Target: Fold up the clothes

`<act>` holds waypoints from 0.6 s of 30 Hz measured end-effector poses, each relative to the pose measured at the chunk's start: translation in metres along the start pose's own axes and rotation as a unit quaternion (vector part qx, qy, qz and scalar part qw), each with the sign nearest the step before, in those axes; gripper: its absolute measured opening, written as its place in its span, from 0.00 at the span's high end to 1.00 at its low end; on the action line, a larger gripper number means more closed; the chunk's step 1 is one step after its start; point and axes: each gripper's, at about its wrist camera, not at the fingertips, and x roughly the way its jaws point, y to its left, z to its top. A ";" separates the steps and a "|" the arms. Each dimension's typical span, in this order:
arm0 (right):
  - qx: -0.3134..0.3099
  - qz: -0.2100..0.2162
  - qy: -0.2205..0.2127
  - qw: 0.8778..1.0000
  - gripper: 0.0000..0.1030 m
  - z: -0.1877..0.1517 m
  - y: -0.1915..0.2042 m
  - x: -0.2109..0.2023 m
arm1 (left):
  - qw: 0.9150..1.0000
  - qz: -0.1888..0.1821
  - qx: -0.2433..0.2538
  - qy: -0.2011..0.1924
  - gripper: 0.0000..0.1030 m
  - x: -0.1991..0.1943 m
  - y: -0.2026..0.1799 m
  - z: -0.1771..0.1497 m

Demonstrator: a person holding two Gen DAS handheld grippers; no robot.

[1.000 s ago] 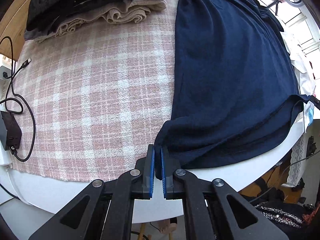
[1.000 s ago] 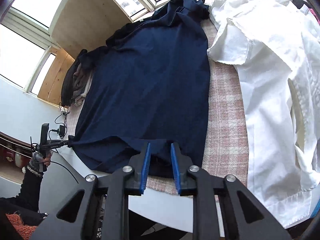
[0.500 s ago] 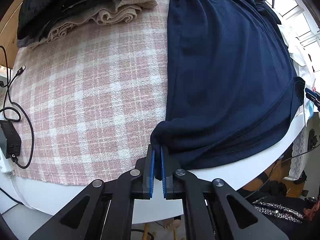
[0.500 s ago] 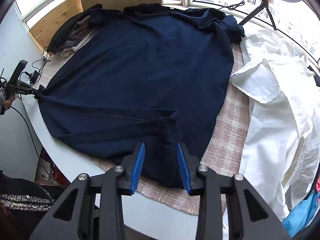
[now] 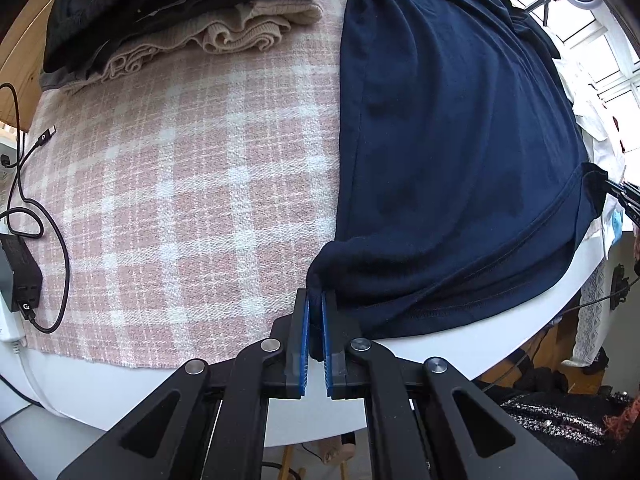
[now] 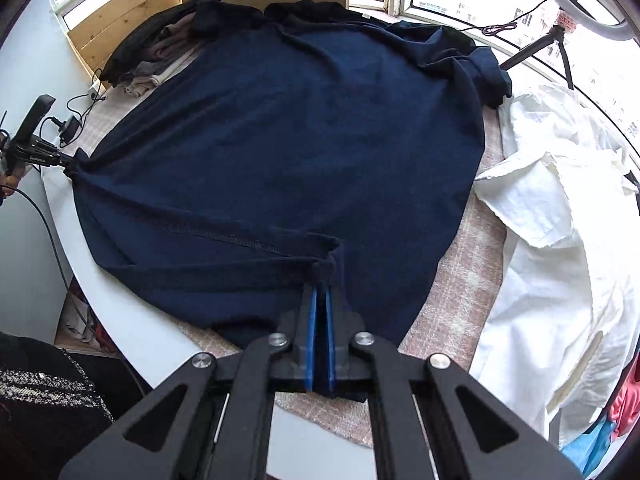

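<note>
The navy shirt, spread on the desk, is pinched at lower centre by left tongs and right tongs.

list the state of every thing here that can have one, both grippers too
left gripper: shut on a bottom corner of the navy blue shirt
right gripper: shut on the other bottom corner of the shirt
navy blue shirt: spread flat, hem bunched at both grips
white shirt: crumpled, unfolded, beside the navy one
beige knit garment: folded, in a stack under dark clothes
black cable: plugged into the charger
</note>
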 end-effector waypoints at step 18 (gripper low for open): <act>0.116 0.000 0.006 0.993 0.96 -0.091 -0.017 -0.050 | 0.999 -0.031 -0.010 -0.006 0.98 0.023 -0.088 -0.041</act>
